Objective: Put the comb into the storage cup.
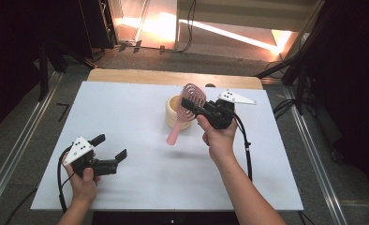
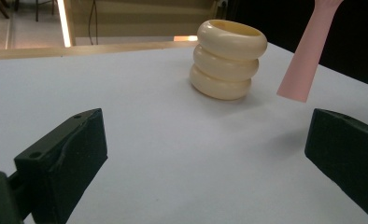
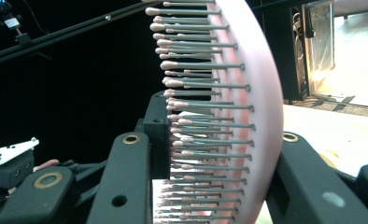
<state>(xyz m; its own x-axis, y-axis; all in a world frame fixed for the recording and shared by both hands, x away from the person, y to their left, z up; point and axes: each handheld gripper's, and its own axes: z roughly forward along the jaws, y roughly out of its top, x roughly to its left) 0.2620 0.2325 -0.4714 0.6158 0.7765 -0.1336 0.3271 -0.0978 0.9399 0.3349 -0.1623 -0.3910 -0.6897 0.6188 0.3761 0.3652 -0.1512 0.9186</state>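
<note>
Lower left of the high view: left hand (image 1: 83, 180) holds the left claw (image 1: 111, 147) low over the white tabletop (image 1: 140, 140), jaws spread wide, nothing between them. Left gripper view confirms it: the two black jaws sit at the bottom corners with bare tabletop in the gap. Centre right of the high view: right hand (image 1: 216, 136) holds the right claw (image 1: 188, 105), which points toward upper left and is clamped on the head of a pink hairbrush (image 1: 188, 110). The brush is lifted off the tabletop, head up, handle slanting down toward lower left. Right gripper view shows the grip close up: one jaw on the bristle side, the other against the smooth pink back, bristles (image 3: 205, 121) pointing left in that frame. Behind the brush, upper centre of the high view, a cream ribbed cup (image 1: 175, 111) stands upright on the tabletop; the brush overlaps it in that view. In the left gripper view the cup (image 2: 229, 58) looks like three stacked rings, with the brush handle (image 2: 306, 60) hanging just right of it, not touching.
</note>
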